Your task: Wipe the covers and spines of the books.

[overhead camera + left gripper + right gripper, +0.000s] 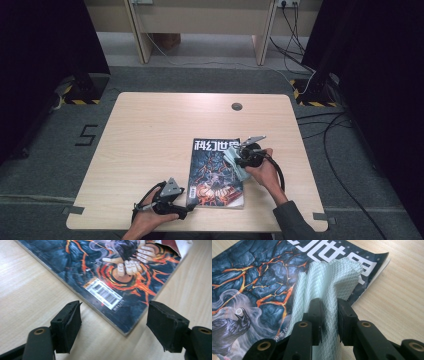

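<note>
A magazine [216,170] with a dark blue and orange cover lies flat on the wooden table [150,135], right of centre near the front. My right gripper [239,159] is shut on a pale green waffle-textured cloth [329,285] and holds it against the magazine's [257,277] right part. The cloth [234,159] bunches up between the jaws. My left gripper [186,206] rests at the magazine's near left corner, open. In the left gripper view that corner of the magazine [125,280] lies between the wide-apart pads [71,322] of my left gripper [117,326], and neither pad touches it.
A small round grommet [237,106] sits in the table near its far edge. Beyond the table stand wooden furniture legs [142,35] and black cables [300,50] run over the grey floor. Black curtains hang on both sides.
</note>
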The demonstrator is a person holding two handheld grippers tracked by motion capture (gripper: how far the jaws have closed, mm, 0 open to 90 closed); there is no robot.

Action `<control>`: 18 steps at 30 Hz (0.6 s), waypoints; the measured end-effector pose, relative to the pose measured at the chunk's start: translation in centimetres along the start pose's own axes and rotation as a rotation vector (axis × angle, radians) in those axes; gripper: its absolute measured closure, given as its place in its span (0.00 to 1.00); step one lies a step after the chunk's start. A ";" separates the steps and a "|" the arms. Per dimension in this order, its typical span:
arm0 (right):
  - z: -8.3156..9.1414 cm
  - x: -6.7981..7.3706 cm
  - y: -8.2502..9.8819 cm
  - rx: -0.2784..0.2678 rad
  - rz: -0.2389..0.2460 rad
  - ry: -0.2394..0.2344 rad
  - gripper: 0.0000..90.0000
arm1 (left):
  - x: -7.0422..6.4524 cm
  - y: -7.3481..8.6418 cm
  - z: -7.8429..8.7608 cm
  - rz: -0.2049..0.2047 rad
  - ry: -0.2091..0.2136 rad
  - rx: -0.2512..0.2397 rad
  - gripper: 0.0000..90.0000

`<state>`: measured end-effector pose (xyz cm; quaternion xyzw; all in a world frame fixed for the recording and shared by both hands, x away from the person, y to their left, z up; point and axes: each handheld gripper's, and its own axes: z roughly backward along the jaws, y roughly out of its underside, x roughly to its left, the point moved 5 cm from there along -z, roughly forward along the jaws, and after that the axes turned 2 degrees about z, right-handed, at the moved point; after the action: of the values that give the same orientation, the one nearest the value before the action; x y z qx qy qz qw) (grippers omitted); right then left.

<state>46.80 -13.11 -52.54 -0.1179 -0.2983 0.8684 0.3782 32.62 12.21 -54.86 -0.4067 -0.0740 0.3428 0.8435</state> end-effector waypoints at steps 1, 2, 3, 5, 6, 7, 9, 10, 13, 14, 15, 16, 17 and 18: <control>0.0 0.1 0.0 -0.004 0.003 0.004 0.85 | -0.1 0.0 -0.1 -0.010 0.003 0.001 0.34; 0.0 0.1 0.0 -0.004 0.003 0.004 0.85 | -0.2 0.0 -0.1 -0.020 -0.004 -0.001 0.34; 0.0 0.2 -0.1 0.006 0.020 0.016 0.85 | -0.3 -0.1 -0.2 -0.028 -0.016 -0.008 0.38; 0.0 0.3 -0.1 0.011 0.025 0.023 0.85 | -0.3 -0.2 -0.3 -0.030 -0.013 -0.012 0.41; -0.1 0.4 -0.2 0.009 0.032 0.022 0.85 | -0.2 -0.2 -0.3 -0.045 -0.014 0.001 0.43; -0.1 0.4 -0.2 0.009 0.032 0.022 0.85 | -0.2 -0.2 -0.3 -0.045 -0.014 0.001 0.45; -0.1 0.3 -0.2 0.011 0.029 0.017 0.85 | 0.1 -0.3 -0.3 -0.012 0.001 -0.010 0.45; -0.2 0.3 -0.3 0.012 0.027 0.023 0.85 | 0.1 -0.4 -0.4 -0.025 -0.011 -0.012 0.45; -0.4 -0.1 -0.7 0.014 0.046 0.065 0.85 | 0.1 -0.8 -0.9 -0.046 -0.035 -0.007 0.45; -0.5 -0.3 -0.8 0.013 0.045 0.077 0.86 | 0.3 -1.3 -1.3 -0.054 -0.036 0.008 0.45; -0.5 -0.3 -0.8 0.013 0.045 0.077 0.86 | 0.3 -1.3 -1.3 -0.054 -0.036 0.008 0.45; -0.5 -0.6 -0.9 0.011 0.039 0.080 0.86 | 0.5 -1.5 -1.5 -0.052 -0.033 0.009 0.45; -0.6 -0.9 -0.9 0.002 0.020 0.085 0.86 | 0.9 -1.7 -1.7 -0.051 -0.024 0.003 0.45; -0.6 -0.9 -0.9 -0.002 0.017 0.077 0.86 | 0.9 -1.8 -1.8 -0.051 -0.024 0.001 0.45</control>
<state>48.24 -13.02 -52.50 -0.1539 -0.2833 0.8662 0.3819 34.93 10.89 -54.83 -0.4003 -0.0944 0.3259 0.8512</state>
